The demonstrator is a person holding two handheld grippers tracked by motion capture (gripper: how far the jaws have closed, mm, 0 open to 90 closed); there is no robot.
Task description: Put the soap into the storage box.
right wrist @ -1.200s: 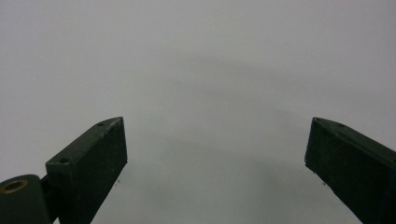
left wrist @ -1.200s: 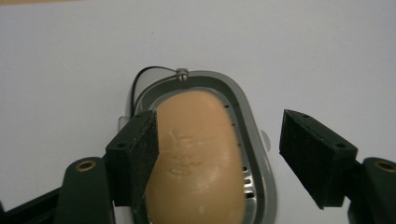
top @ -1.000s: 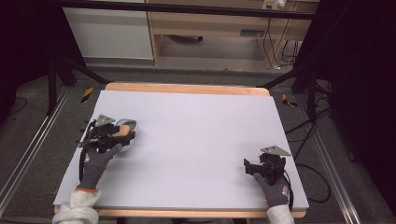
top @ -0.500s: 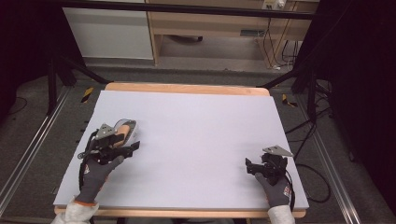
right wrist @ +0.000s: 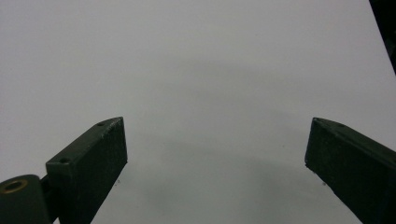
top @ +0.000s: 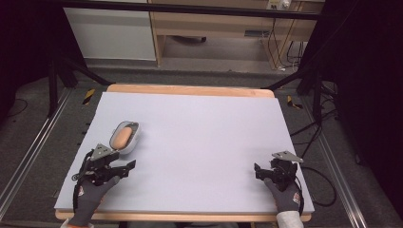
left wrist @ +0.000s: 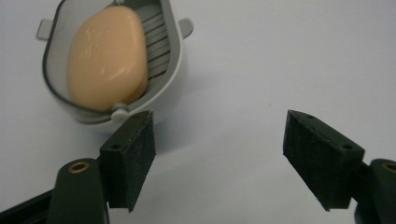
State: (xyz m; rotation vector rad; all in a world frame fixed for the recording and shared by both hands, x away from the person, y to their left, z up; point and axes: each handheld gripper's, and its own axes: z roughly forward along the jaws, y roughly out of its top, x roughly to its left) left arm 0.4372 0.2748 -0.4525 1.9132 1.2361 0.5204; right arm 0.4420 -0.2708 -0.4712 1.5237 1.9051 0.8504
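Since the earlier frames the left gripper has backed off toward the lower left of the high view, uncovering a soap dish with a peach soap bar in it — dish now stands free on the tabletop, left of centre, just above and right of the gripper. Judgement: looks like a release and retreat, so placing the dish is probably done, or a re-grasp is being lined up.

Left gripper view: jaws well apart, nothing between them; dish sits at upper left, its near rim just beyond the left jaw's tip, soap lying across the ribbed insert. Left gloved hand comes in from the bottom edge, gripper angled up and right.

Right gripper — lower right of the high view, low over bare tabletop, held by the right hand, pointing left. Its own view shows jaws wide apart over empty surface. Little change in its place.
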